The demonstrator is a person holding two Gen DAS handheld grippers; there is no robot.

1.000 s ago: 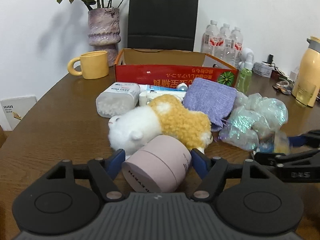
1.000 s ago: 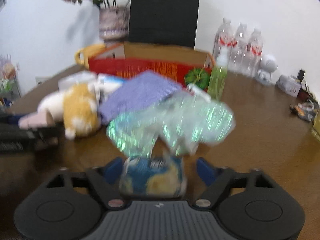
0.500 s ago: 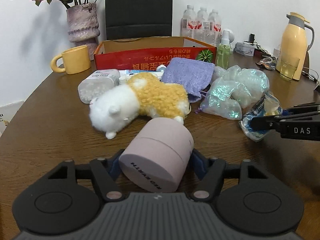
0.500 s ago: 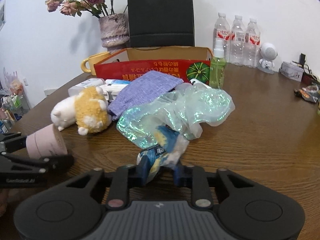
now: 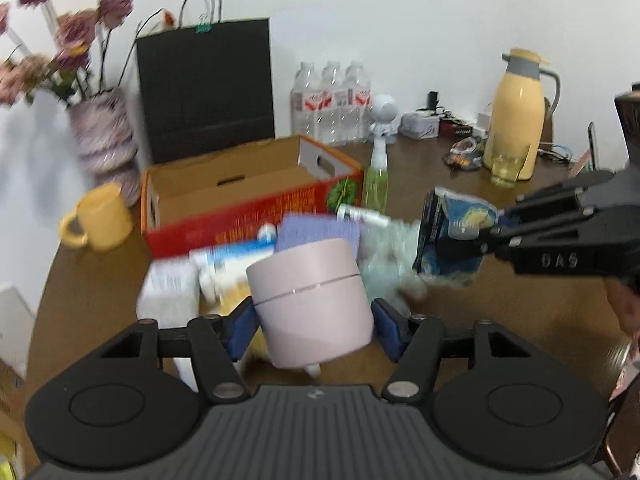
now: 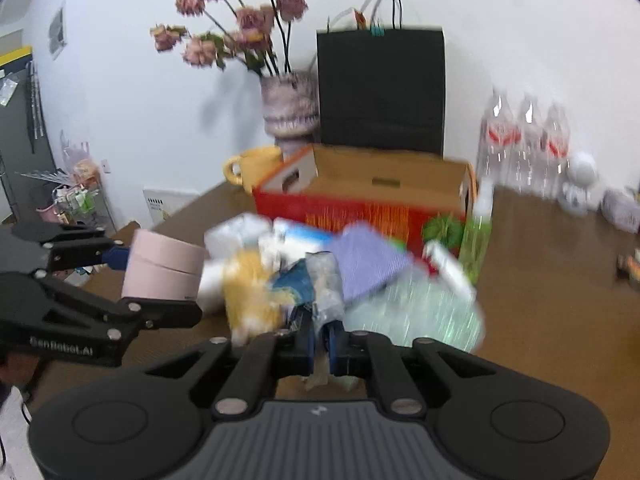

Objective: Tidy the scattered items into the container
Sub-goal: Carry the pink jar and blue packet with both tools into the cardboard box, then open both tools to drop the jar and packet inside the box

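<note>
My left gripper (image 5: 314,330) is closing on a pale pink round jar (image 5: 312,304), its blue pads pressing the jar's sides, and holds it in the air above the table. The right wrist view shows the same jar (image 6: 164,270) at the left. My right gripper (image 6: 320,340) is shut on a crumpled blue and yellow snack packet (image 6: 316,280); the packet (image 5: 452,236) hangs from its tips in the left wrist view. Behind the clutter the red cardboard box (image 5: 248,216) stands open, and I see nothing inside it.
On the brown table before the box lie a yellow-white plush toy (image 6: 248,296), a purple cloth (image 5: 316,232), a shiny plastic bag (image 6: 420,312), a white tub (image 5: 170,284) and a green spray bottle (image 5: 376,184). A yellow mug (image 5: 104,216), vase (image 5: 104,136), black bag (image 5: 208,84) and thermos (image 5: 516,120) stand around.
The right gripper closed on the snack packet. Both grippers then rose, lifting the jar and the packet off the table; the jar turned upright.
</note>
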